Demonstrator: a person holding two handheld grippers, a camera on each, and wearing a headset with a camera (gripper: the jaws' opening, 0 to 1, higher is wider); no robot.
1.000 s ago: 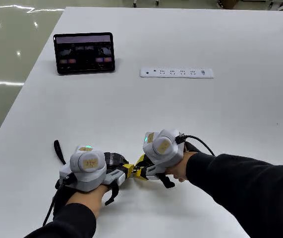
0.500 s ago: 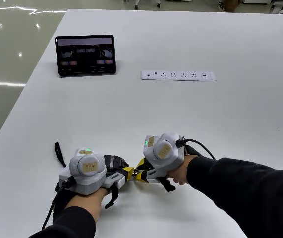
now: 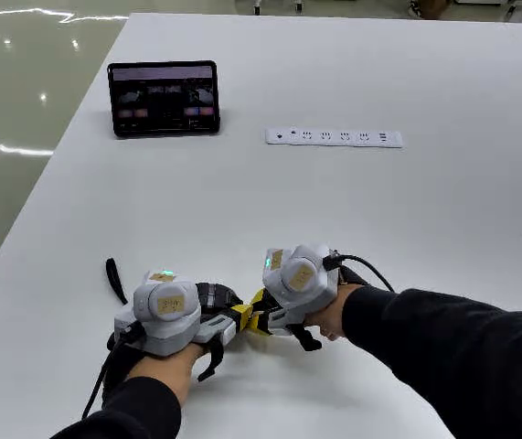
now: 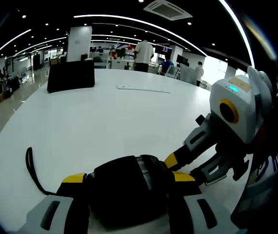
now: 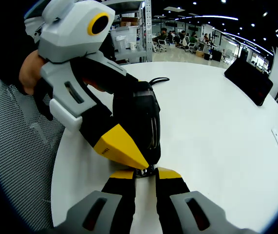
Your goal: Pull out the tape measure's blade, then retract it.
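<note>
A black tape measure [image 3: 215,295] lies on the white table [image 3: 352,210] near its front edge. My left gripper [image 3: 229,311] is shut on its body; in the left gripper view the case [image 4: 124,195] sits between the yellow-tipped jaws [image 4: 129,178]. My right gripper [image 3: 256,320] meets it from the right. Its jaws [image 5: 145,174] are pinched together on the small metal end hook [image 5: 146,170] at the mouth of the case [image 5: 139,117]. No length of blade shows between hook and case. The tape's black wrist strap [image 3: 114,279] trails to the left.
A dark tablet [image 3: 164,97] stands at the back left and a white power strip [image 3: 334,137] lies at the back middle. The table's left edge [image 3: 23,229] runs close to the left gripper. A black cable [image 3: 366,263] loops off the right gripper.
The head camera has shifted slightly. Both grippers and the tape measure stay together in the same place on the table.
</note>
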